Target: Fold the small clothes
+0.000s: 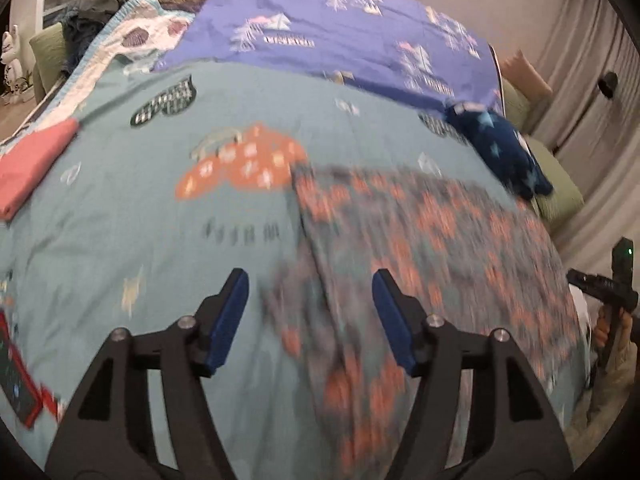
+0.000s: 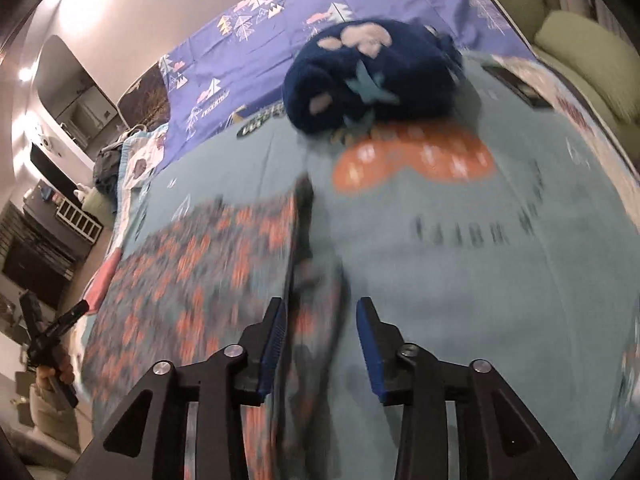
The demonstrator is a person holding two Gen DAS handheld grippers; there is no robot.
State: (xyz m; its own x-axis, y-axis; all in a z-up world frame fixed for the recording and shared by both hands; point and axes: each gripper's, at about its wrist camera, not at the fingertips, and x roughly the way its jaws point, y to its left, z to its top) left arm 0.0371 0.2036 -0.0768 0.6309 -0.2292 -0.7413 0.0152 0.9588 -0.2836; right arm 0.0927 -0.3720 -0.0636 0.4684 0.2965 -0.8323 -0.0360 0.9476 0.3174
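Note:
A small grey garment with orange blotches [image 1: 432, 240] lies spread on the teal bedspread [image 1: 140, 208]; both views blur it. My left gripper [image 1: 310, 312] is open and empty above the garment's left edge. In the right wrist view the same garment [image 2: 192, 280] lies to the left, with a narrow part of it running between the fingers. My right gripper [image 2: 320, 344] is open above that part. The right gripper also shows at the far right of the left wrist view [image 1: 608, 284], and the left gripper at the far left of the right wrist view [image 2: 52, 332].
A dark blue fuzzy garment with pale stars [image 1: 504, 148] [image 2: 372, 76] lies bunched at the bed's far right. A folded pink cloth [image 1: 28, 164] lies at the left edge. A purple sheet [image 1: 340, 36] covers the far half. Green cushions [image 2: 592, 52] flank the bed.

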